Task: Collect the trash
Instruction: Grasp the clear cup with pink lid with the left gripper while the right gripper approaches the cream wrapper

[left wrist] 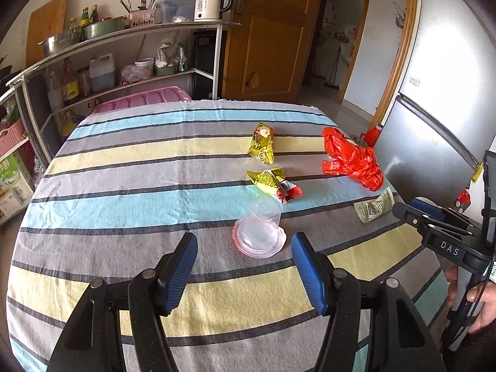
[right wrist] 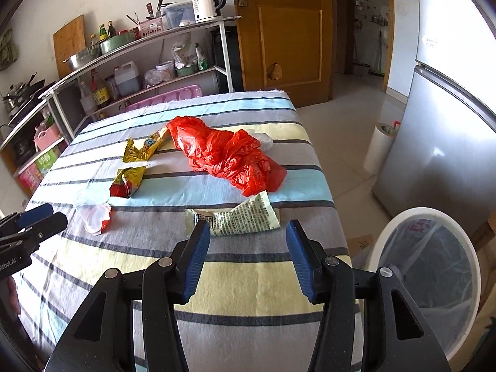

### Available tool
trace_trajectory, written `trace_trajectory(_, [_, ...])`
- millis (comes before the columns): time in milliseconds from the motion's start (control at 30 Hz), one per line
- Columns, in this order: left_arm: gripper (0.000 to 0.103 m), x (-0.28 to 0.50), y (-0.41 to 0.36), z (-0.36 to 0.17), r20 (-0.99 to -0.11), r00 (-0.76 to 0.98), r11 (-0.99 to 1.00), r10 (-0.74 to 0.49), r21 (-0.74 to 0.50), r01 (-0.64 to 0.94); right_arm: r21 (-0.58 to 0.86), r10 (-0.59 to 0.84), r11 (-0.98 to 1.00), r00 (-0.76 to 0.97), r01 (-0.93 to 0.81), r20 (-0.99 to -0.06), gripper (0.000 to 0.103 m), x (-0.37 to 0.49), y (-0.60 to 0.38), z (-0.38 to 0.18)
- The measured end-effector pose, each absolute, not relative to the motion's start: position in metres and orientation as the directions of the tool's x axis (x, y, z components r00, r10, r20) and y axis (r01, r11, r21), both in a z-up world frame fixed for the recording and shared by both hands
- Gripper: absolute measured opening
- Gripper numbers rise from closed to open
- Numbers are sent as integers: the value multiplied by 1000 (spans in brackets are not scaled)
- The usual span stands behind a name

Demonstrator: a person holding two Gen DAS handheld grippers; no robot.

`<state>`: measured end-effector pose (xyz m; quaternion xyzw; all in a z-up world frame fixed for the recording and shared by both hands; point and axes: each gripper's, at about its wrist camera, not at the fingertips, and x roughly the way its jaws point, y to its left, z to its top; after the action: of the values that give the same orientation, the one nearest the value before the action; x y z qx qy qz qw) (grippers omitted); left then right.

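Trash lies on the striped tablecloth [left wrist: 124, 186]. A clear plastic cup [left wrist: 260, 232] lies on its side just ahead of my open, empty left gripper [left wrist: 245, 241]; it also shows in the right wrist view [right wrist: 93, 214]. A pale green printed wrapper [right wrist: 238, 217] lies just ahead of my open, empty right gripper [right wrist: 248, 232]; it also shows in the left wrist view [left wrist: 375, 206]. A crumpled red plastic bag [right wrist: 229, 155] [left wrist: 350, 158] lies farther back. Two gold wrappers [left wrist: 262, 142] [left wrist: 272, 183] lie mid-table, also in the right wrist view [right wrist: 145, 147] [right wrist: 128, 179].
A white bin with a clear liner [right wrist: 431, 276] stands on the floor right of the table. A silver fridge [right wrist: 449, 124] and a white roll [right wrist: 379, 147] stand beyond it. Kitchen shelves [left wrist: 124, 46] with bottles line the left wall. A wooden door [left wrist: 269, 31] is behind.
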<state>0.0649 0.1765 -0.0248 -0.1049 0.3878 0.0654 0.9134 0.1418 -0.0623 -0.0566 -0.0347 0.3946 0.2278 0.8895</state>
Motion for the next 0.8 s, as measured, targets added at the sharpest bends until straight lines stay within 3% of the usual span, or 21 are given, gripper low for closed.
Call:
trace_trajectory(67, [65,68,176,-29,-730,683,968,33,-148,-204,112,369,896,579,-430,-727,63,146,-58,-59])
trace_trajectory(800, [67,103,170,-45,-748,662,972,48,-117,-203,116,372,882,524,-458,-766,64,166,-31,-70])
